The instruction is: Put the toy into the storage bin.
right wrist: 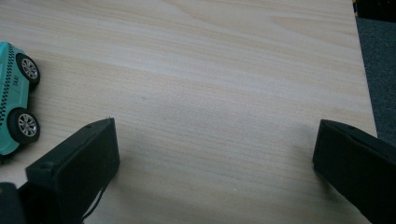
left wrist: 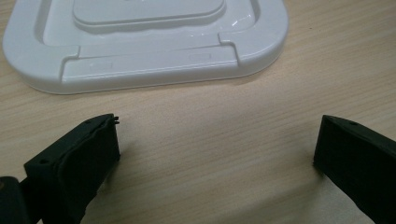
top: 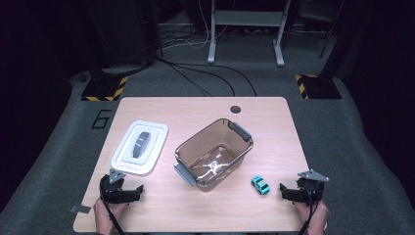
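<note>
A clear brownish plastic bin [top: 214, 152] with grey handles stands empty in the middle of the wooden table [top: 264, 122]. Its white lid [top: 140, 146] lies flat to the left, and shows as a white lid [left wrist: 140, 39] just beyond my left jaws. A small teal toy car [top: 261, 185] rests right of the bin; the teal toy car [right wrist: 16, 98] sits just left of my right jaws. My left gripper [top: 122, 189] is open near the front left edge, below the lid. My right gripper [top: 299, 192] is open at the front right, beside the car.
A round dark hole [top: 235, 109] marks the table's far edge. Grey carpet, cables and stand legs [top: 244, 29] lie beyond the table. The table's right edge [right wrist: 362, 60] runs close to my right gripper.
</note>
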A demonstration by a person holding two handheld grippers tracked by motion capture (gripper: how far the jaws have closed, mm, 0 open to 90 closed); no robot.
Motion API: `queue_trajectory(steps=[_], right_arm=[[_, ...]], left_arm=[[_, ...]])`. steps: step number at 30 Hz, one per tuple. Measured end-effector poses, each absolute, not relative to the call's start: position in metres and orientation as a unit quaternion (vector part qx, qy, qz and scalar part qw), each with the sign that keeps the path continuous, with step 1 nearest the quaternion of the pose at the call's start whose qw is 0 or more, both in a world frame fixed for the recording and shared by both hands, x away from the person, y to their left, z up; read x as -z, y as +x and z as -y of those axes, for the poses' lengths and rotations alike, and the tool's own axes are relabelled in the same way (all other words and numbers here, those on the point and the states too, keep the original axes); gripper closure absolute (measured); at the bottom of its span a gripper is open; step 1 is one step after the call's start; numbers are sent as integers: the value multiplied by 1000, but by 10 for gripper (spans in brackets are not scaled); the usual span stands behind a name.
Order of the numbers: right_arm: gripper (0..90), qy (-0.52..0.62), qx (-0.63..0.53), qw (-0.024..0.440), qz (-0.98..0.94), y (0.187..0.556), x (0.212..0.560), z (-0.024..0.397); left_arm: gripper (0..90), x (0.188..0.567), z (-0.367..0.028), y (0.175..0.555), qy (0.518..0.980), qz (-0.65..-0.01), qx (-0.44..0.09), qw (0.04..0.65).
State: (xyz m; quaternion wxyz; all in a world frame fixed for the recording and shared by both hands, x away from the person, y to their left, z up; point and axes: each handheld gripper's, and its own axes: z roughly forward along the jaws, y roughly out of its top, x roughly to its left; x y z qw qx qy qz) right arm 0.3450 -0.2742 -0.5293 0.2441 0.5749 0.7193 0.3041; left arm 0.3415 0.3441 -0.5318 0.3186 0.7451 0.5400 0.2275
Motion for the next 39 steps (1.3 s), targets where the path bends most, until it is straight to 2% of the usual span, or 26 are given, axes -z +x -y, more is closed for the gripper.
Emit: queue_trajectory(steps=[6,17,31,39], right_arm=[[9,572,-306,246,-721,345,529,274],[20,571,-326,217,-722,342,524,276],[50,549,-331,176,-747,338,493,236],[43,535,-332,170,-758,340,486,217]], left_arm=[[0,532,-344,342,746,-538,-226,320],[0,532,-343,343,751,-533,-225,320],[0,532,-343,343,750,-533,-225,320],[0,532,-343,343,750,-533,-225,320]])
